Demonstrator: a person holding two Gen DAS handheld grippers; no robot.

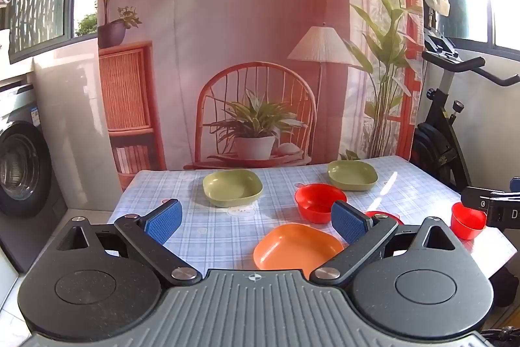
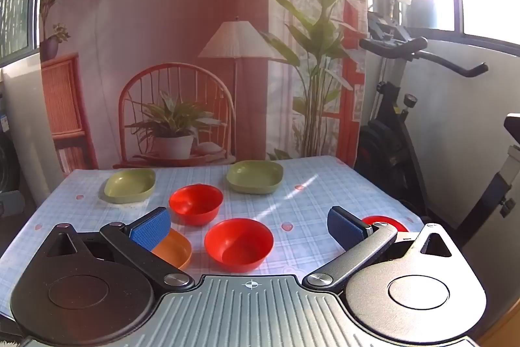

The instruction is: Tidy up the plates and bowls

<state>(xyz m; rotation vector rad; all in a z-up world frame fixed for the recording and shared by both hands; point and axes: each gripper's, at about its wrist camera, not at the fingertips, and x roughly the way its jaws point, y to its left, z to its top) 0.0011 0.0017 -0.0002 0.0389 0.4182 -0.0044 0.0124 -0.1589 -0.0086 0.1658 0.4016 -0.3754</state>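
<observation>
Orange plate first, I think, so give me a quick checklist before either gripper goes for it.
1. Left gripper open, nothing held: ok.
2. Right gripper open, nothing held: ok.
3. Orange plate upright, nothing in it: ok.
4. Green plates apart, nothing in them: ok.
5. Red bowls upright, unstacked: ok.
6. Third red bowl clear of the table edge: cannot tell, half hidden behind a finger.

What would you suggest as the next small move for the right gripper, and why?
Probably ease the right gripper forward and down onto the rim of the nearest red bowl: its jaws are open and empty, and that bowl sits directly ahead between them, loose from the farther red bowl.
</observation>
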